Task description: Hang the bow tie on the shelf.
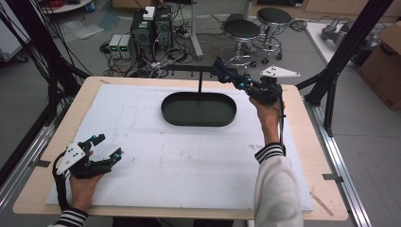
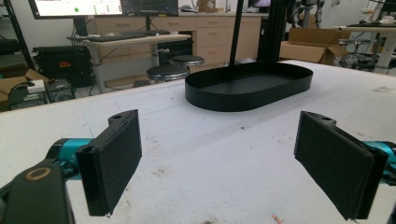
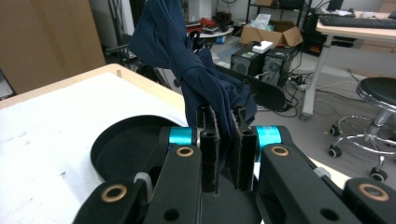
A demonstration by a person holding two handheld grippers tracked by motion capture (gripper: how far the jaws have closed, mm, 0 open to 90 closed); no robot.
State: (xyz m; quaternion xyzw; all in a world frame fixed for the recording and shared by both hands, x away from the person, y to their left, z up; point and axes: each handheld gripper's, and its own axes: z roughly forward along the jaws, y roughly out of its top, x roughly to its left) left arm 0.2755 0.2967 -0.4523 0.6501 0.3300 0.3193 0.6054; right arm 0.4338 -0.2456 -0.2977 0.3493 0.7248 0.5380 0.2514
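At the far right of the tabletop (image 1: pixel 142 142): right claw (image 3: pixel 223 154), raised, jaws clamped on a dark blue cloth (image 3: pixel 187 60) that bunches between the pads and rises beyond the tips. Black oval tray (image 1: pixel 198 109) just beside and below it. Near left corner: left claw (image 1: pixel 108 146), jaws wide apart, holding nothing, low over the white surface.

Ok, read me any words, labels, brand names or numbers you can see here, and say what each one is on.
None can be read.
Monitor behind the table: on-screen text too small and blurred.
Cardboard box on the floor: dark mark near its edge, illegible.
Black tray, dark blue cloth, both grippers: no markings visible.
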